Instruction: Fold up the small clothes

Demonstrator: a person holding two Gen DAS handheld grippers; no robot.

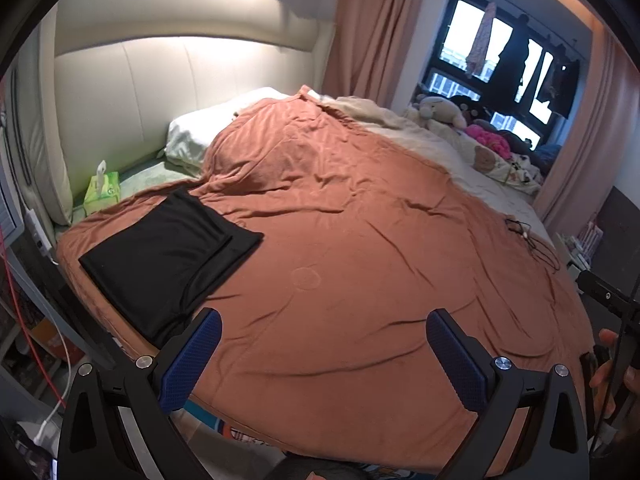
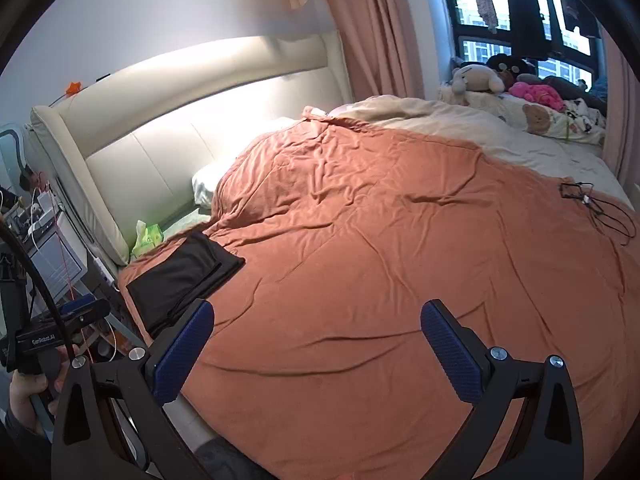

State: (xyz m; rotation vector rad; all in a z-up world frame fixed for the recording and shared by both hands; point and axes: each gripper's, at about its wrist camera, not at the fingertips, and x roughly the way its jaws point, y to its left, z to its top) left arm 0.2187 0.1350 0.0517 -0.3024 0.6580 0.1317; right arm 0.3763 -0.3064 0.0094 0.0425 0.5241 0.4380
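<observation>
A black garment (image 1: 168, 256) lies folded flat on the orange blanket (image 1: 360, 220) near the bed's left edge. It also shows in the right wrist view (image 2: 184, 276). My left gripper (image 1: 324, 344) is open and empty, held above the near part of the blanket, right of the garment. My right gripper (image 2: 316, 340) is open and empty, above the blanket, also right of the garment. Both grippers are apart from the garment. The left gripper's body shows at the left edge of the right wrist view (image 2: 52, 332).
A green tissue pack (image 1: 102, 190) sits by the cream headboard (image 1: 160, 80). A white pillow (image 1: 212, 128) lies at the bed's head. A black cable (image 1: 532, 240) lies on the blanket's right side. Plush toys (image 1: 440, 114) crowd the window sill. A bedside shelf (image 2: 52, 256) stands left.
</observation>
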